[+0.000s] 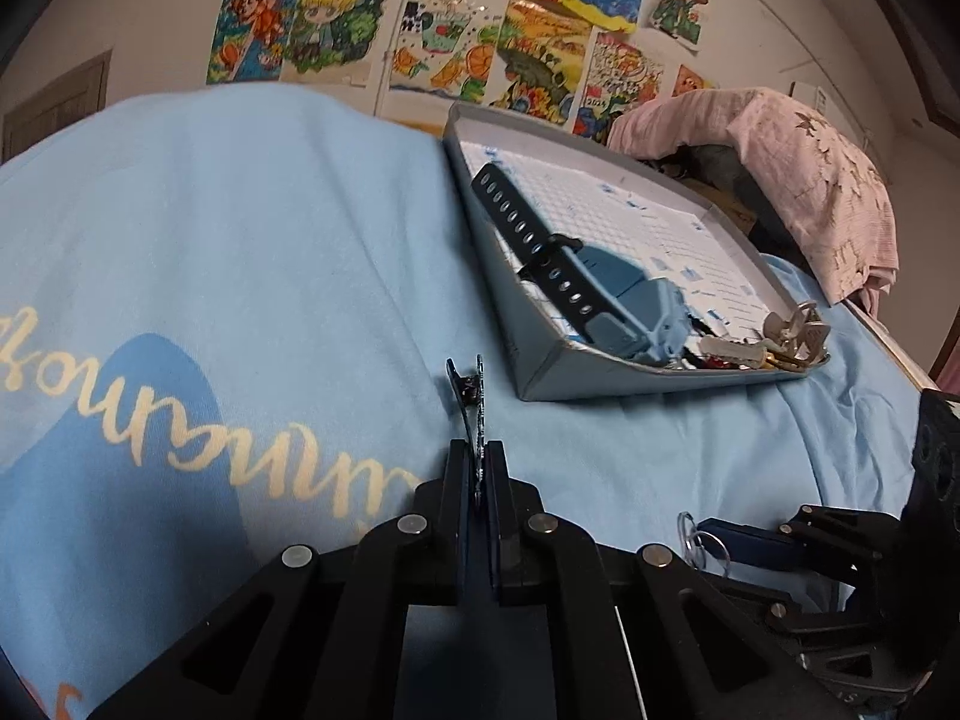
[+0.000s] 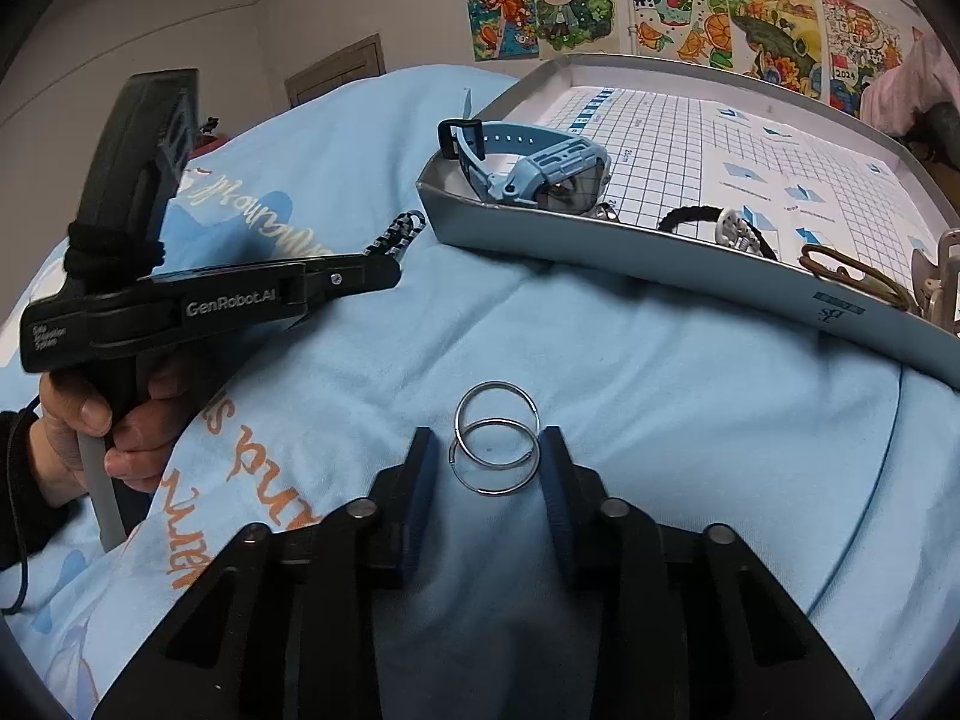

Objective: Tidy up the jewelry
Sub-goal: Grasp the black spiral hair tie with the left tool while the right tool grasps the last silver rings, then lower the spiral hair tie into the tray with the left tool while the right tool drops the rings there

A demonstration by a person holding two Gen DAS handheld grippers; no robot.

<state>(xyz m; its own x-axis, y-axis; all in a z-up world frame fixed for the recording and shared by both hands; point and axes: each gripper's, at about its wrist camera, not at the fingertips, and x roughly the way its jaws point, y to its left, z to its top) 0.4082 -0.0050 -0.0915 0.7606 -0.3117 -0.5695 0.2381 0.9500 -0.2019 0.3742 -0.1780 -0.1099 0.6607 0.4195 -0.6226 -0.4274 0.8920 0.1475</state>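
Blue watch (image 2: 540, 171), hair tie (image 2: 714, 228) and keys (image 1: 798, 330) already lie in the tray (image 2: 600, 252); your left hand-held gripper (image 1: 478, 468) clamps a black-and-white clip (image 1: 474, 396), while your right hand-held gripper (image 2: 489, 462), not yet closed, straddles the near rings (image 2: 495, 441) on the bed (image 2: 660, 420).

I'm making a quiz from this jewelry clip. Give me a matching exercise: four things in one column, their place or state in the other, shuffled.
1. bracelet
2. two metal rings
3. blue watch
4. black hair tie

a. inside the tray, at its near-left corner
b. clamped in the left gripper
c. on the blue cloth between the right gripper fingers
d. inside the tray, with a silver charm

Pairs: 1-b, 2-c, 3-a, 4-d
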